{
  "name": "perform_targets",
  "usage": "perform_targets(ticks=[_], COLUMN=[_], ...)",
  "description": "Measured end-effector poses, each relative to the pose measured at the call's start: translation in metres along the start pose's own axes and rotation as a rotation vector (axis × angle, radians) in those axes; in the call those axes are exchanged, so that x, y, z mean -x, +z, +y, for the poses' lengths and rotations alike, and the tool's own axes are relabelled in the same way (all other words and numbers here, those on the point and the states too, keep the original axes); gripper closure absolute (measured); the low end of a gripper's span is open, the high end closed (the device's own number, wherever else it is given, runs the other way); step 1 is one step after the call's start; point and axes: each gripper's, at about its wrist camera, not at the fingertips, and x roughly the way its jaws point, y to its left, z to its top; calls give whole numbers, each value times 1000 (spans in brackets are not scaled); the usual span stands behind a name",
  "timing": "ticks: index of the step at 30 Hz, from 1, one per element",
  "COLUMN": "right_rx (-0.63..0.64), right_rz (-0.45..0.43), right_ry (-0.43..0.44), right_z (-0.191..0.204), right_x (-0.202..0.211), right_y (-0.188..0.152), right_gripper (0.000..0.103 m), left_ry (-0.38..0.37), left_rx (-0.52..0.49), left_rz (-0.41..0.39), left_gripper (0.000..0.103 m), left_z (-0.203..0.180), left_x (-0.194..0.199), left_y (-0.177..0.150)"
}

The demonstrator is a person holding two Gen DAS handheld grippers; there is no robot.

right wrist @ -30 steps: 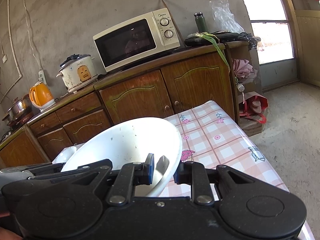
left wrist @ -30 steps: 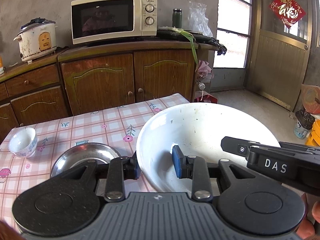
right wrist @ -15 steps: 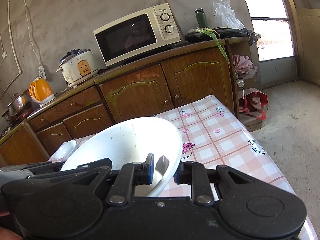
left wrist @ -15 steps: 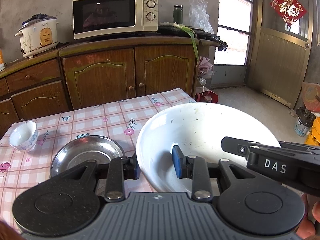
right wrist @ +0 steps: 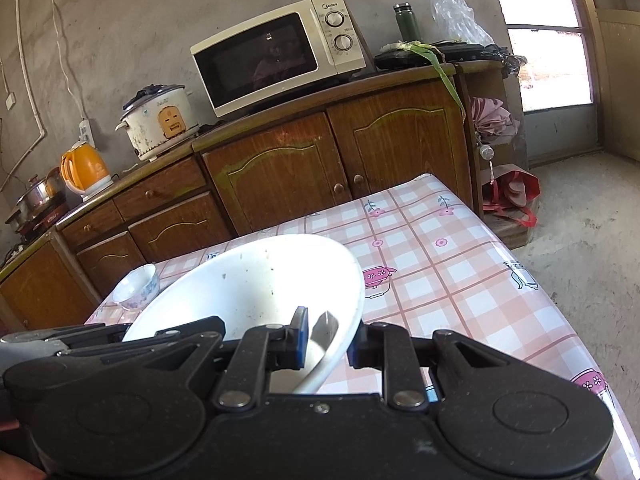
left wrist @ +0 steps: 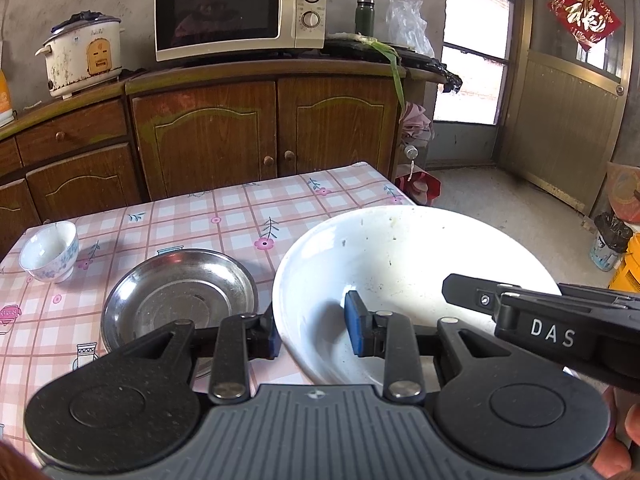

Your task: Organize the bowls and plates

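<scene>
Wooden cabinet run [left wrist: 248,128] spans the far wall; cream microwave [left wrist: 240,12] on top of it, a stained rice cooker [left wrist: 84,56] to its left, an orange kettle [right wrist: 84,168] further left in the right wrist view. Table with pink checked cloth [left wrist: 224,216] fills the near ground. Large white bowl [left wrist: 400,272] sits at the near right of the table, tilted, gripped from both sides. Left gripper [left wrist: 314,330] has its jaws drawn in to a narrow gap across the bowl's near-left rim: one blue pad inside the bowl, the other outside against the wall. Right gripper [right wrist: 326,340] likewise pinches the bowl's right rim, jaws nearly closed, one pad inside and one outside; its black body marked "DAS" crosses over the bowl in the left wrist view. Steel dish [left wrist: 176,296] lies flat just left of the white bowl, empty. Small white cup-bowl with blue pattern [left wrist: 50,250] stands upright near the table's left edge, well apart from the dish.
</scene>
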Motion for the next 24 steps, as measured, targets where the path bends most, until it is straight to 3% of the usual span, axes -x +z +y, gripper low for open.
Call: perform_targets(ticks=[24], right_rx=[12], right_rz=[65], right_ry=[17], right_z=[7], right_x=[-11], right_y=[-20], right_gripper=[78], left_ry=[8], left_rx=[35], left_rz=[49], left_gripper=[72], left_z=[13], left_x=[-2], left_y=[-23])
